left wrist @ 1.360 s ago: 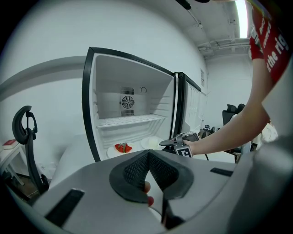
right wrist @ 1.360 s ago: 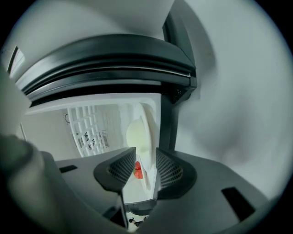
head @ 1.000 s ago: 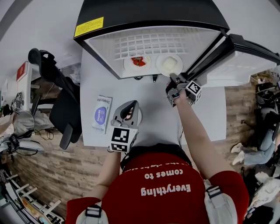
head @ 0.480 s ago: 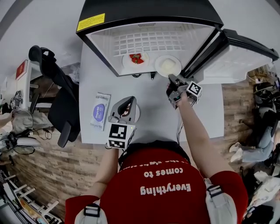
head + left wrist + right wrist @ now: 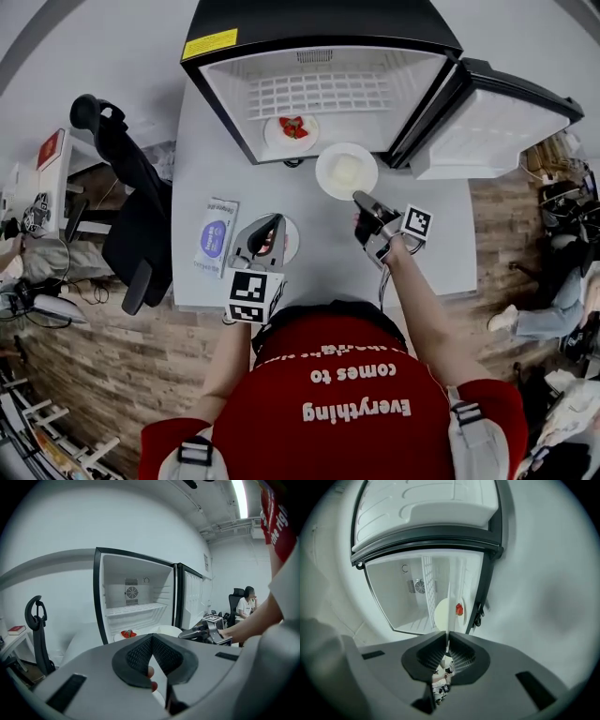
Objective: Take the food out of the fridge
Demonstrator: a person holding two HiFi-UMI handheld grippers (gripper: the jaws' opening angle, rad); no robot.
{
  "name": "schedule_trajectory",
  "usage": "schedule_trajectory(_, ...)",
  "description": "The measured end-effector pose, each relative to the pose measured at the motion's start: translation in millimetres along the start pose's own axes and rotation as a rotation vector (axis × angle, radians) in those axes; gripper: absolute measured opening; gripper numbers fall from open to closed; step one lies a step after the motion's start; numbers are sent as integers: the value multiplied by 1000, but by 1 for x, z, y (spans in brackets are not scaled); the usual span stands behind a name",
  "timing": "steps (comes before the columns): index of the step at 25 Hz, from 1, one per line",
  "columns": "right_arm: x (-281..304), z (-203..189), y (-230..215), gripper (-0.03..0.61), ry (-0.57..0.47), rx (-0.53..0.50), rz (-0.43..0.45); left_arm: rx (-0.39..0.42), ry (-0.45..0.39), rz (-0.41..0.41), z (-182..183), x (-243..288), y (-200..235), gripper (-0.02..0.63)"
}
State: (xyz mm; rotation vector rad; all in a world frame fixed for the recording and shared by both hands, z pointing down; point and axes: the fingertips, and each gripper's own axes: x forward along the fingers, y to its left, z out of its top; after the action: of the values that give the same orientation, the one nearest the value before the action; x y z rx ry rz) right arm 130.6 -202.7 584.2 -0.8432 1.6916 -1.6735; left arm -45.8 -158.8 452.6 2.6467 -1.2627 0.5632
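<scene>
Glossy plate, matt tbl, wood flr

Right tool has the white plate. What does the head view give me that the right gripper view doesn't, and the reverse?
Head view only: the pale food on top of the white plate, which is out in front of the fridge; the left tool shut on a small plate; a packet.
Right gripper view only: the right tool with its pads clamped on the white plate's rim, seen edge-on.
Both: the open fridge and the strawberry plate at its front edge.
</scene>
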Motion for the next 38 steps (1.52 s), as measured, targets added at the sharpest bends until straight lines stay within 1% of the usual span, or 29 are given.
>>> schedule_trajectory(4, -18, -37, 14, 25, 53, 3, 34, -7, 2, 18, -7, -12, 1, 0)
schedule_trajectory(8, -35, -70, 18, 25, 65, 60, 66, -3, 19, 34, -19, -23, -2, 0)
schedule_trajectory(10, -42, -85, 16, 25, 73, 83, 67, -7, 23, 34, -24, -27, -4, 0)
schedule_trajectory(14, -52, -107, 6, 25, 107, 89, 36, -11, 24, 32, -28, -34, -7, 0)
schedule_trajectory(24, -55, -132, -10, 25, 173, 46, -25, -36, 66, 45, -52, -54, -5, 0)
schedule_trajectory(26, -55, -134, -19, 25, 179, 41, -50, -47, 72, 53, -57, -58, -4, 0)
schedule_trajectory(28, -55, -134, -33, 25, 180, 41, -80, -54, 61, 63, -57, -60, -4, 0)
schedule_trajectory(33, -54, -130, -68, 25, 164, 47, -160, -64, 70, 91, -65, -71, -3, 0)
schedule_trajectory(38, -55, -130, -92, 25, 176, 54, -229, -84, 74, 130, -71, -82, 3, 0)
